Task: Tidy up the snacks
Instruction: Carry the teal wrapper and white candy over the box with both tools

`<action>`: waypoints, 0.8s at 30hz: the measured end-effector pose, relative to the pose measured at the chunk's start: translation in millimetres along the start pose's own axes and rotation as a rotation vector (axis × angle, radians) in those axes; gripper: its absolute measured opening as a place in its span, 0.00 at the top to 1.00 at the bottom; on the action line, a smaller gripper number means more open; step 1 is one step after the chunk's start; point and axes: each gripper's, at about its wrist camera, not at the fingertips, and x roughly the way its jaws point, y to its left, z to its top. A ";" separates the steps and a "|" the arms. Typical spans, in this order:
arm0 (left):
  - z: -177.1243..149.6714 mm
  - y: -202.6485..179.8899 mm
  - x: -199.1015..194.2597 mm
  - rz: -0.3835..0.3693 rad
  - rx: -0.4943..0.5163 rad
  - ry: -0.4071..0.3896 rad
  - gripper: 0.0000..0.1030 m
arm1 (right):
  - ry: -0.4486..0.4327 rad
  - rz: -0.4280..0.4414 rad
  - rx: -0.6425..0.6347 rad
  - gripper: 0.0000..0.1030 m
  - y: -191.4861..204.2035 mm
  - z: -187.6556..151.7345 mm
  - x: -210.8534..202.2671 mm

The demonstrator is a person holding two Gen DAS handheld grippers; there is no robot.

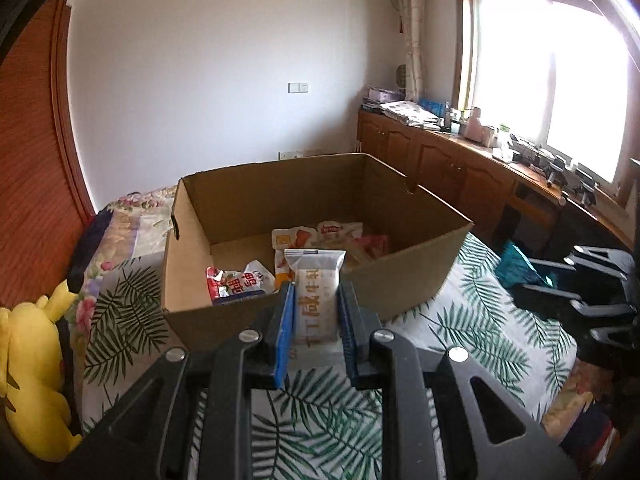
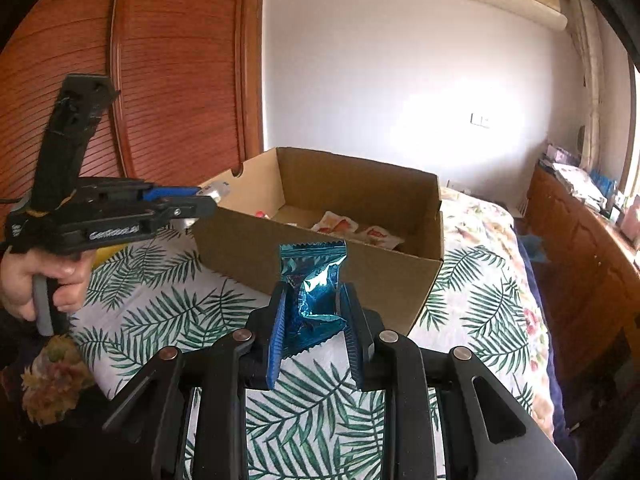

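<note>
The sorting looks well under way but unfinished: several snack packets already lie on the floor of the open cardboard box that sits on the bed, among them a red-and-white pouch near the front left corner and orange-and-white ones further back. Two more are held just short of the box, so, as I judge it, the step in hand is carrying this pair over the near wall and dropping them in. No other loose snacks show on the leaf-print bedspread in either view, though much of the bed is out of frame, so I cannot say how many remain. The left tongs pinch a pale packet with orange lettering between blue pads; the jaws stand narrowly apart, only as far as the packet's width, and it hangs in front of the box's near edge, upright, its sealed top rising over the rim line. The right tongs are pressed almost together on a crinkled shiny blue foil packet, which stands up between the pads, in the air before the box's front wall and clear of the bedspread. In the right wrist view, a hand grips the left tool's handle at the far left.
</note>
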 end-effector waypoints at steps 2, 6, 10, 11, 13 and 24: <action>3.4 6.3 9.6 0.003 -0.018 0.013 0.81 | 0.002 -0.001 -0.003 0.76 -0.3 1.8 0.6; 9.3 19.2 28.0 0.024 -0.042 0.032 0.81 | 0.008 -0.012 -0.007 0.76 -2.5 6.2 7.2; 17.7 30.6 38.8 0.035 -0.074 0.035 0.81 | 0.012 -0.011 0.017 0.76 -11.1 15.1 18.3; 19.7 32.8 41.3 0.040 -0.077 0.036 0.81 | 0.012 -0.017 0.020 0.76 -13.3 17.8 21.4; 24.5 35.8 46.8 0.059 -0.072 0.040 0.81 | 0.016 -0.026 0.025 0.76 -17.9 23.9 28.2; 52.2 33.3 73.2 0.082 -0.069 0.050 0.81 | 0.037 -0.059 0.095 0.76 -43.9 54.7 62.0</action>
